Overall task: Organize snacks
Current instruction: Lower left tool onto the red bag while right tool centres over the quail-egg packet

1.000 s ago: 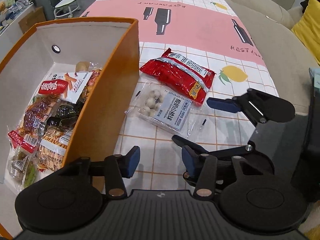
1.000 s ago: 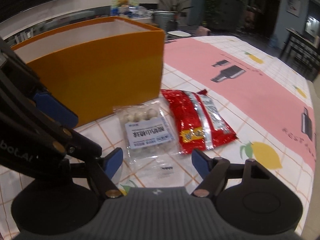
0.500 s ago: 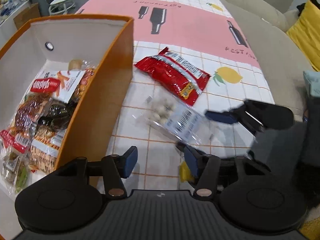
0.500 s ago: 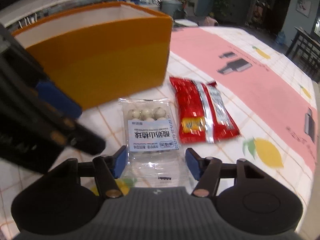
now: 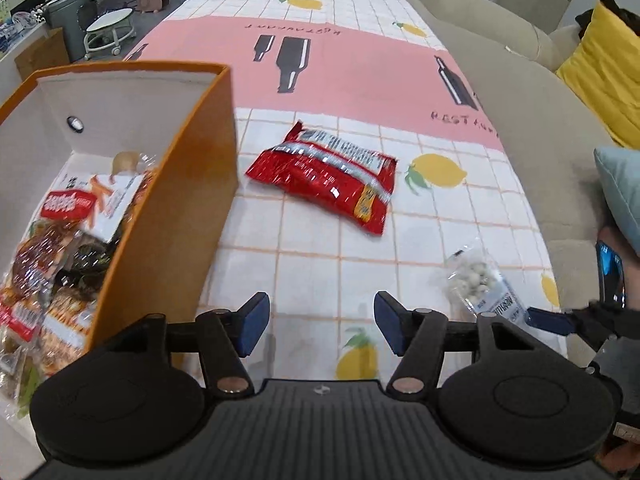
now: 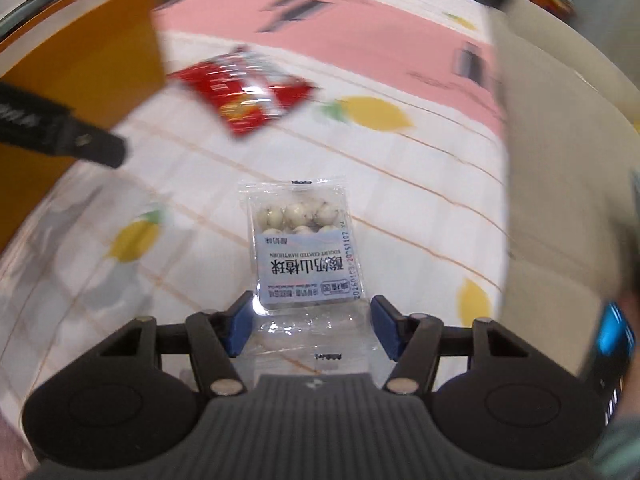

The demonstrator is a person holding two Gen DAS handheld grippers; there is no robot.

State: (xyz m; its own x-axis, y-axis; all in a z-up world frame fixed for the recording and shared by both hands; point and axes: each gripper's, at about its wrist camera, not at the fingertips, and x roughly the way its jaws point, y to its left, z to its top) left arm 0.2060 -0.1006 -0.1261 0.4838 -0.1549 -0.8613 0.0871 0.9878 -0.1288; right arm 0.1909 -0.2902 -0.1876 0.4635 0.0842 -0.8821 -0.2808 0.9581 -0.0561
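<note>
A clear packet of white yogurt balls (image 6: 306, 246) sticks out forward between the fingers of my right gripper (image 6: 312, 330) and looks lifted off the cloth; the fingers stand apart at its side edges and the grip itself is hidden. The packet also shows in the left wrist view (image 5: 482, 292) at the right. A red snack bag (image 5: 326, 182) lies on the tablecloth, and shows blurred in the right wrist view (image 6: 244, 94). My left gripper (image 5: 320, 328) is open and empty beside the orange box (image 5: 172, 216), which holds several snack packs.
The table carries a checked cloth (image 5: 316, 264) with lemons and a pink band. A beige sofa (image 5: 532, 112) with a yellow cushion (image 5: 608, 68) runs along the right edge. A person's wrist with a blue-lit band (image 5: 610, 276) is at the far right.
The yogurt ball packet has left its spot beside the red bag and moved right with my right gripper. The right view swung fast and is blurred. My left gripper pulled back a little.
</note>
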